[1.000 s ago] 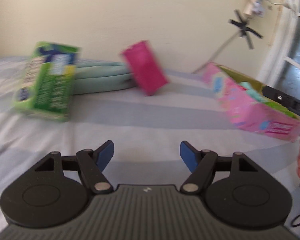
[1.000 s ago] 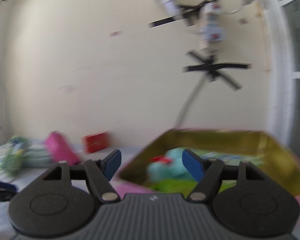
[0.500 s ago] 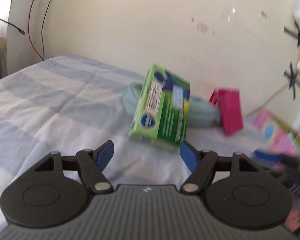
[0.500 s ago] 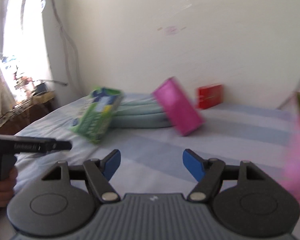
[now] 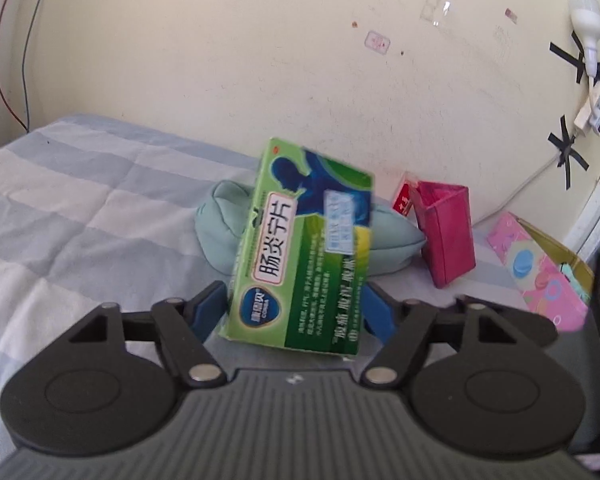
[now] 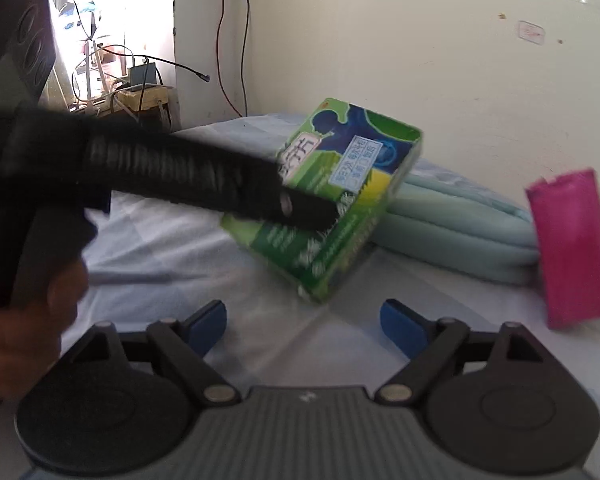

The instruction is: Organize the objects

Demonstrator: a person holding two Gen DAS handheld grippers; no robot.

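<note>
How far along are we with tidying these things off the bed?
Done: little shows; the pink carton at the right edge is open. In hand: the left claw is closing around the green medicine box; the right claw is opening, empty. Left: the magenta box and red box remain by the folded teal cloth.

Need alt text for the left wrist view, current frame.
A green medicine box stands tilted between the closing jaws of the left gripper on a striped bedsheet. Behind it lie a pale green cushion and a magenta box.
</note>
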